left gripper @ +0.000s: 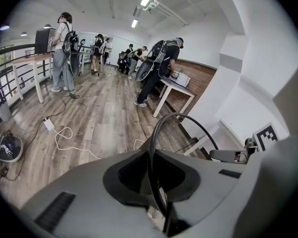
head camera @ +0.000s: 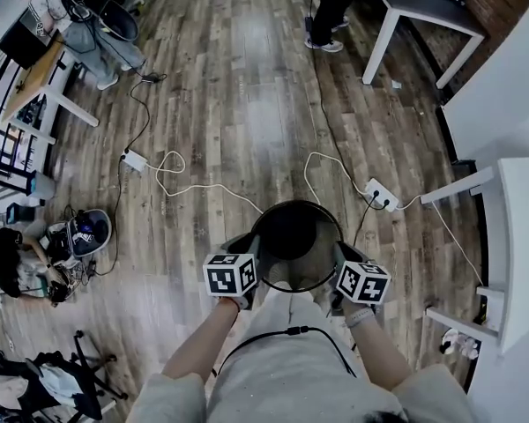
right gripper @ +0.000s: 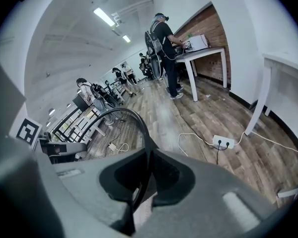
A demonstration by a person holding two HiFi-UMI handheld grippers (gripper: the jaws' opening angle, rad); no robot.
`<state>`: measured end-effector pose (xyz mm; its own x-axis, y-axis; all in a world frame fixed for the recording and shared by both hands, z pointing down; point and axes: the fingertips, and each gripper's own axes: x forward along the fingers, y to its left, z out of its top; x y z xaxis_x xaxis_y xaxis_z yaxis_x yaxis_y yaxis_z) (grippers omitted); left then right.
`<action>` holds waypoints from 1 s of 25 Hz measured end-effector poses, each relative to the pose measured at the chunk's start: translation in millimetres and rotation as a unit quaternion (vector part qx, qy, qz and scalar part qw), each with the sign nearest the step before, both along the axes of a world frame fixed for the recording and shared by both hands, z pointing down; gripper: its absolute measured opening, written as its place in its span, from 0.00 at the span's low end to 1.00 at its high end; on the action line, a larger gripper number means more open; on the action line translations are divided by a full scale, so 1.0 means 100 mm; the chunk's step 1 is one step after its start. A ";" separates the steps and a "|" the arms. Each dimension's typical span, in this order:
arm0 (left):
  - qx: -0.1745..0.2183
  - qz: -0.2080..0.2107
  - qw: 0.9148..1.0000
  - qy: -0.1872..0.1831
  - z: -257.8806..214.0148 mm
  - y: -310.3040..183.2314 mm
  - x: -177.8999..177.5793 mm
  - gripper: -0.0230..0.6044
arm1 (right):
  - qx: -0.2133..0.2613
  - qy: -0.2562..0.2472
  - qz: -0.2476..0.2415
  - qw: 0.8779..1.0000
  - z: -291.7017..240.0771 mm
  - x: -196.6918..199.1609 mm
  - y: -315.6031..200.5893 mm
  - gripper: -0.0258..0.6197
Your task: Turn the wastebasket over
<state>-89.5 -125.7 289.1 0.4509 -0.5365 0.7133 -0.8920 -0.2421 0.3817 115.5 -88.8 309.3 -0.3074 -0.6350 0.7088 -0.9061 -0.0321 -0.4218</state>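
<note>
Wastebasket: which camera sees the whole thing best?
The head view. It looks down into the wastebasket, showing its whole round rim, with the left tongs and right tongs pinching opposite sides. The left gripper view and right gripper view each show only part of the rim and mesh wall.

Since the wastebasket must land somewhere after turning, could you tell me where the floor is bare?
Bare planks lie beyond the white cables, up to the table. A smaller patch sits left of the wastebasket. Crowded: the power strip and desk legs on the right.

left tool [head camera: 249,252]: jaws clamped | right tool [head camera: 341,258]: jaws clamped
</note>
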 end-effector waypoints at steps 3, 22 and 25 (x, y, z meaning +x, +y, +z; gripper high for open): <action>0.004 -0.002 1.000 0.001 -0.12 0.06 0.02 0.09 | 0.009 0.002 0.007 1.000 -0.13 0.04 0.00 0.07; 0.036 0.001 0.999 0.002 -0.60 0.15 -0.13 0.09 | 0.043 0.009 -0.009 0.999 -0.61 -0.12 0.08 0.07; 0.036 0.000 0.999 0.001 -0.61 0.14 -0.12 0.09 | 0.044 0.009 -0.009 0.999 -0.62 -0.11 0.05 0.07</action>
